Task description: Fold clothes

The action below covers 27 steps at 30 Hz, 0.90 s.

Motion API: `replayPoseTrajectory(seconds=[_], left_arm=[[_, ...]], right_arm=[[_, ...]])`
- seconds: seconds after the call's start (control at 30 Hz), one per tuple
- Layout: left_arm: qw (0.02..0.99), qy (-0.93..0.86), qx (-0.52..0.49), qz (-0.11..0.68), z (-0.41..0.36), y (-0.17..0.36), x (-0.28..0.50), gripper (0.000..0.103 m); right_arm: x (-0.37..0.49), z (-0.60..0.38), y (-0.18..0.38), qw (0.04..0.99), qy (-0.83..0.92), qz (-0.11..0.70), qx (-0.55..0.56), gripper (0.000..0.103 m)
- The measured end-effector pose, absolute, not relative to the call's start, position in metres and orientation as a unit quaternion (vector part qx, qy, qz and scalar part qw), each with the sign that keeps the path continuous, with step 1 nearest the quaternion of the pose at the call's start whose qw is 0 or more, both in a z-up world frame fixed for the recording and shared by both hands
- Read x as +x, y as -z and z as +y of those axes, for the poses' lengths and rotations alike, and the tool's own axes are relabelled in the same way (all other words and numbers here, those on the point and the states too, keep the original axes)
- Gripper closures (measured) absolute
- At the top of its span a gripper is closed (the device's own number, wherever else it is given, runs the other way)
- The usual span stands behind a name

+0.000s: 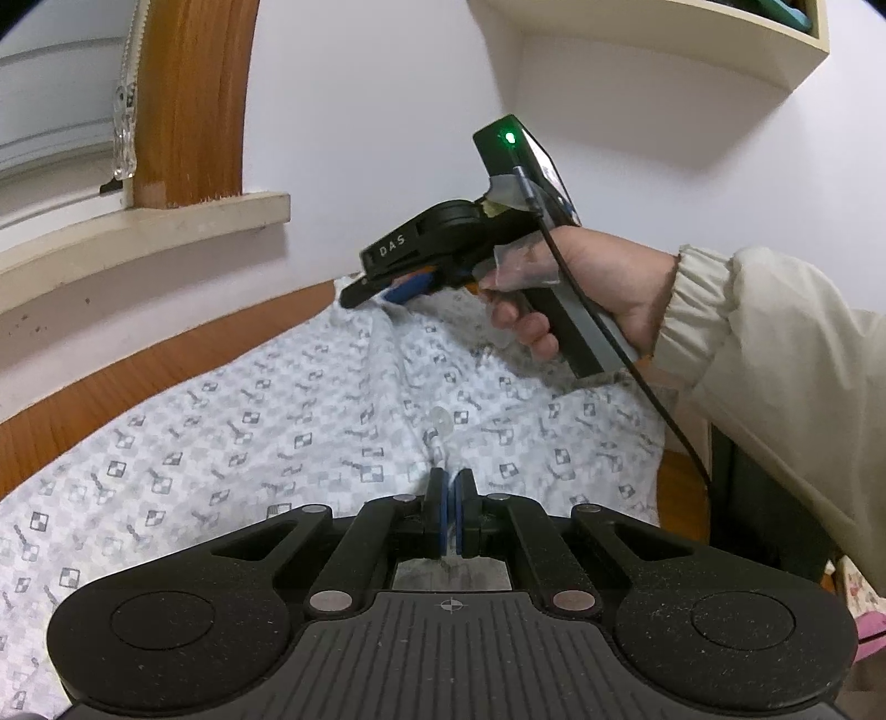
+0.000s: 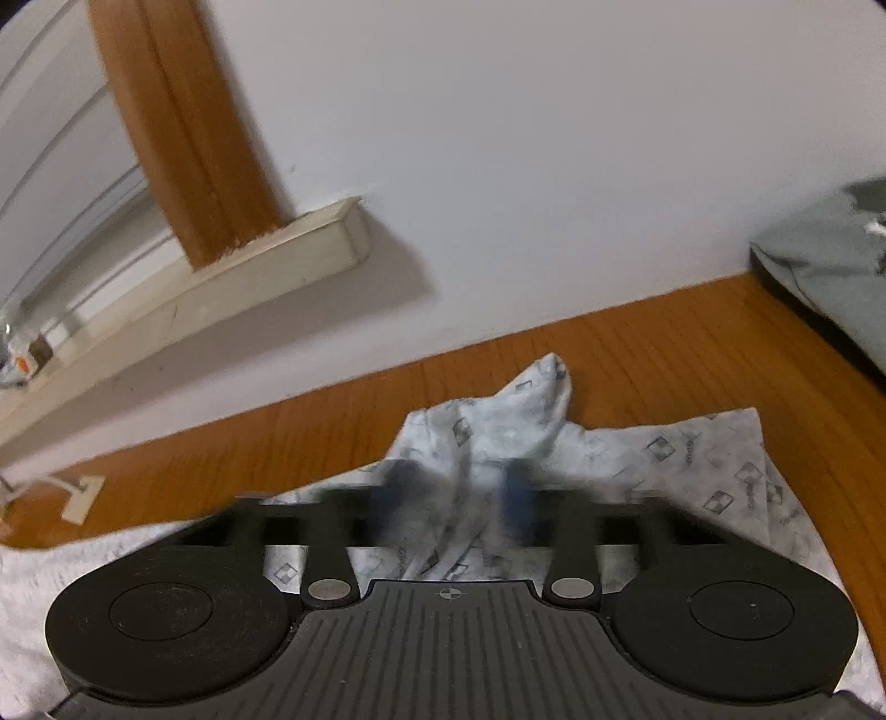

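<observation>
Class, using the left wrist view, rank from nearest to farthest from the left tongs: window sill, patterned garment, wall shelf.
1. patterned garment, pinched in the left tongs
2. window sill, upper left
3. wall shelf, top right, highest on the wall

Left gripper [image 1: 454, 501] sits low in its own view, blue-padded fingers [image 1: 443, 515] pressed together on a ridge of the patterned garment [image 1: 277, 421]. Across from it, the right gripper [image 1: 368, 291] tilts downward, tips at the cloth's far edge. A bare right hand [image 1: 581, 288] wraps its handle, cream sleeve [image 1: 764, 354] behind. In its own view the right fingers [image 2: 404, 498] are motion-blurred, cloth bunched between them.
</observation>
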<state>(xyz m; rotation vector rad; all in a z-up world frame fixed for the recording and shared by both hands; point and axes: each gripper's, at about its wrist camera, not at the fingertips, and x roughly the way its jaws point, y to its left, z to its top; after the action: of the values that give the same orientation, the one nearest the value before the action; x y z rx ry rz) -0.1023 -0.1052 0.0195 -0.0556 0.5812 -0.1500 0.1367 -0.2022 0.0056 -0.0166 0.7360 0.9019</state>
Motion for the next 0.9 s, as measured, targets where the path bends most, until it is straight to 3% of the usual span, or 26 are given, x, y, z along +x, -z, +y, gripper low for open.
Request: replayPoseTrajectory(seconds=[0.13,0.23,0.37,0.47,0.53,0.6,0.9], left_arm=[[0.954,0.074,-0.030,0.289,-0.105,-0.017,-0.103,0.100],[0.954,0.070,-0.037,0.290,-0.104,-0.018,-0.104,0.099],[0.956,0.059,-0.043,0.283,-0.099,-0.028,-0.113,0.092],[0.958,0.041,-0.044,0.280,-0.088,-0.038,-0.126,0.092],[0.960,0.026,-0.048,0.276,-0.077,-0.045,-0.139,0.079],[0.960,0.002,-0.052,0.274,-0.060,-0.051,-0.154,0.073],[0.945,-0.138,-0.075,0.288,0.038,-0.063,-0.222,0.071]], right_arm=[[0.137,-0.230,-0.023,0.892,-0.350,0.282,0.034,0.102],[0.138,-0.239,-0.029,0.893,-0.351,0.281,0.035,0.096],[0.127,-0.236,-0.031,0.875,-0.394,0.280,0.027,0.074],[0.101,-0.224,-0.029,0.847,-0.451,0.283,0.009,0.073],[0.080,-0.212,-0.027,0.823,-0.489,0.289,-0.017,0.069],[0.059,-0.198,-0.024,0.799,-0.521,0.297,-0.045,0.061],[-0.050,-0.143,-0.030,0.716,-0.629,0.278,-0.118,0.059]])
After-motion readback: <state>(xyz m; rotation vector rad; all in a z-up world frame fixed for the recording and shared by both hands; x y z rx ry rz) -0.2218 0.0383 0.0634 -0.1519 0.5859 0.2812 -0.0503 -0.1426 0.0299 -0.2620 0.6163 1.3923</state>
